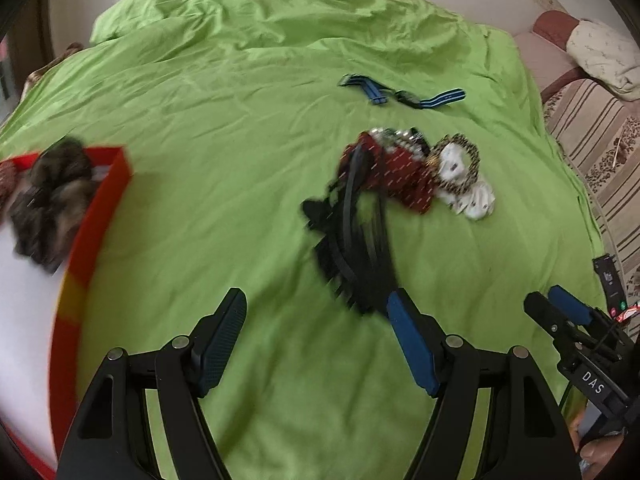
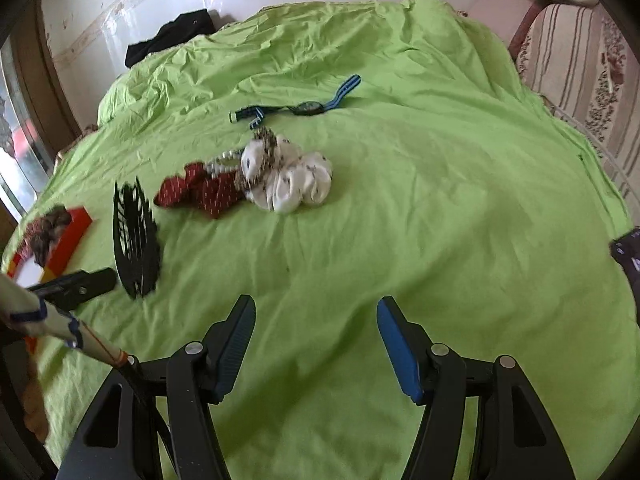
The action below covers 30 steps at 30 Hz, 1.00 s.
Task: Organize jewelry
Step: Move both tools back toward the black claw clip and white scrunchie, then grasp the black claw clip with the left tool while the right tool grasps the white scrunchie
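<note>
My left gripper (image 1: 316, 308) is open and empty over the green sheet, its right finger beside a black toothed headband (image 1: 352, 240), which also shows in the right wrist view (image 2: 134, 236). Beyond lie a red scrunchie (image 1: 400, 176), a pearl bracelet (image 1: 394, 138), a leopard scrunchie (image 1: 460, 160) and a white scrunchie (image 1: 474, 198). A blue striped watch (image 1: 404, 96) lies farther back. A red-rimmed box (image 1: 100, 216) at left holds a brown scrunchie (image 1: 52, 196). My right gripper (image 2: 316, 320) is open and empty above bare sheet; it also shows in the left wrist view (image 1: 556, 304).
The green sheet (image 2: 440, 200) covers the whole bed. A striped sofa (image 1: 592, 136) with a cushion stands at the right. A phone (image 1: 610, 280) lies at the bed's right edge. A dark garment (image 2: 168, 36) lies at the far end by the wall.
</note>
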### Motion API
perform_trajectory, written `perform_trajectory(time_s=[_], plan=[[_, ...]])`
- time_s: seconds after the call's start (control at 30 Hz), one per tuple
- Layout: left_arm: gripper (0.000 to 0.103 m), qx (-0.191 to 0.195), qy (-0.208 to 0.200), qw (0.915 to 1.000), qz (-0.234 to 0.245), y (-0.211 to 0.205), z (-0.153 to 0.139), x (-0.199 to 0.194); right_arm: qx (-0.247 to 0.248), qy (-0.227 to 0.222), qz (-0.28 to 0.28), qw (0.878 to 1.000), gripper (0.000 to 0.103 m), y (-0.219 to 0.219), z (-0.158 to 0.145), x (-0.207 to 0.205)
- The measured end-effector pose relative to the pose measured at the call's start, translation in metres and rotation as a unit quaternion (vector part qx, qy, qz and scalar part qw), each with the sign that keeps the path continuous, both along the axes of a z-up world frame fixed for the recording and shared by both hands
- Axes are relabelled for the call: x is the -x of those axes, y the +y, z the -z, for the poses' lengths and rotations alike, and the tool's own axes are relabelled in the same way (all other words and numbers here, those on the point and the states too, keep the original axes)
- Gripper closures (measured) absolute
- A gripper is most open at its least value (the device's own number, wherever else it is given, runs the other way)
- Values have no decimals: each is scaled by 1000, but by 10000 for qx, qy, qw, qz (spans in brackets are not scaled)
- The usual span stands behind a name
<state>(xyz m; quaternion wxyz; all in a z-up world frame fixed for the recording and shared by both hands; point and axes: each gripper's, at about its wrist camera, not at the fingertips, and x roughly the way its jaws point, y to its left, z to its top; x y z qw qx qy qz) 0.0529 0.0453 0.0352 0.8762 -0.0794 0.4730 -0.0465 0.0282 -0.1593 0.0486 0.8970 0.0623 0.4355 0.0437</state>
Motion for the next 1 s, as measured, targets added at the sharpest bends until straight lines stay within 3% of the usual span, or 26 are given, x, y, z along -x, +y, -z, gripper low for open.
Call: perform_trajectory(time_s=[0.23, 0.43, 0.63, 0.67, 0.73, 0.8, 0.83, 1.0], plan=[[31, 116, 64, 9998, 135, -12, 8, -38, -379, -88, -31, 9992, 35, -7, -7, -57], [31, 261, 162, 9992, 238, -15, 16, -52, -546, 172, -19, 9984, 36, -6, 14, -102], [31, 235, 160, 9991, 319, -18, 20, -54, -833, 282, 33, 9961, 39, -8, 30, -116], [31, 222, 161, 9991, 312, -18, 20, -54, -872, 266, 42, 9958, 41, -8, 30, -116], [35, 119, 159, 9994, 290, -20, 21, -54, -923, 280, 29, 9953, 66, -8, 30, -118], [55, -268, 138, 9993, 216, -25, 20, -52, -1003, 358, -42, 9943, 88, -6, 32, -120], [61, -275, 127, 9992, 250, -26, 19, -51, -1043, 378, -74, 9938, 90, -4, 32, -120], [63, -137, 80, 9991, 400, -24, 0, -38, -1268, 324, -35, 9914, 95, -6, 18, -100]])
